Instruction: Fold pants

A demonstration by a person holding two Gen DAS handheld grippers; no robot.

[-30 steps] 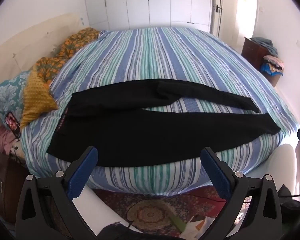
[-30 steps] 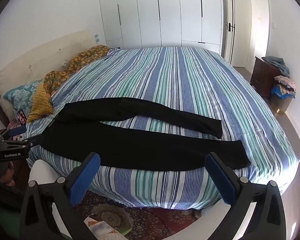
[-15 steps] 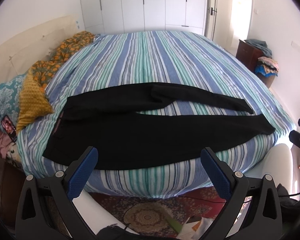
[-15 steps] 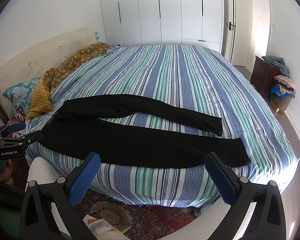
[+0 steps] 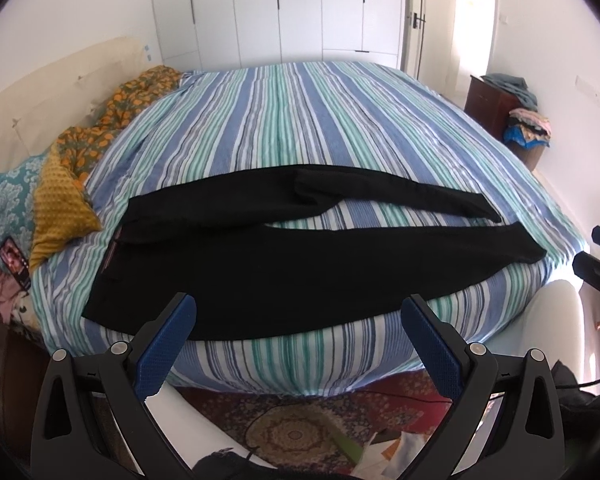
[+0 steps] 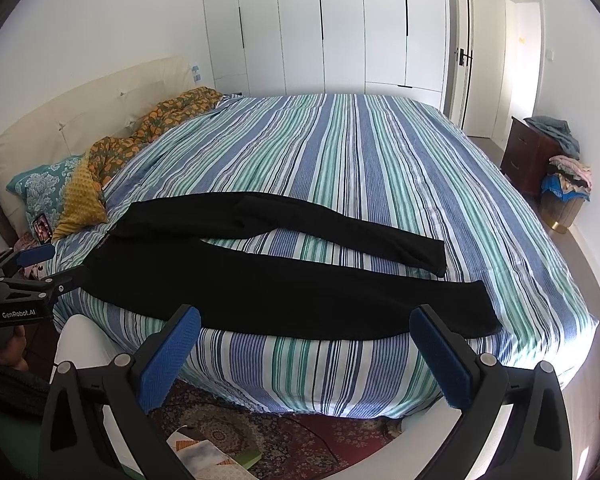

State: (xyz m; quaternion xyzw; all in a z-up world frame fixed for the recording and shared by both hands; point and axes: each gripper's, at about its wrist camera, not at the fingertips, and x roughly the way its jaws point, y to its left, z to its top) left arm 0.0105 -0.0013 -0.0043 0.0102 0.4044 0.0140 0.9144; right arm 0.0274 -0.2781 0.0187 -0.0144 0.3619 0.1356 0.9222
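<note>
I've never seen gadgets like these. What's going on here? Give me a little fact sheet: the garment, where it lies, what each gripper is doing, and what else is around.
garment: black long pants, spread flat, legs parted, unfolded
surface: bed with blue, green and white striped cover
waistband end: toward the mustard yellow pillow
left gripper: open, empty, above the bed's near edge
right gripper: open, empty, nearer the leg ends
background: white wardrobe doors
floor: patterned red rug
</note>
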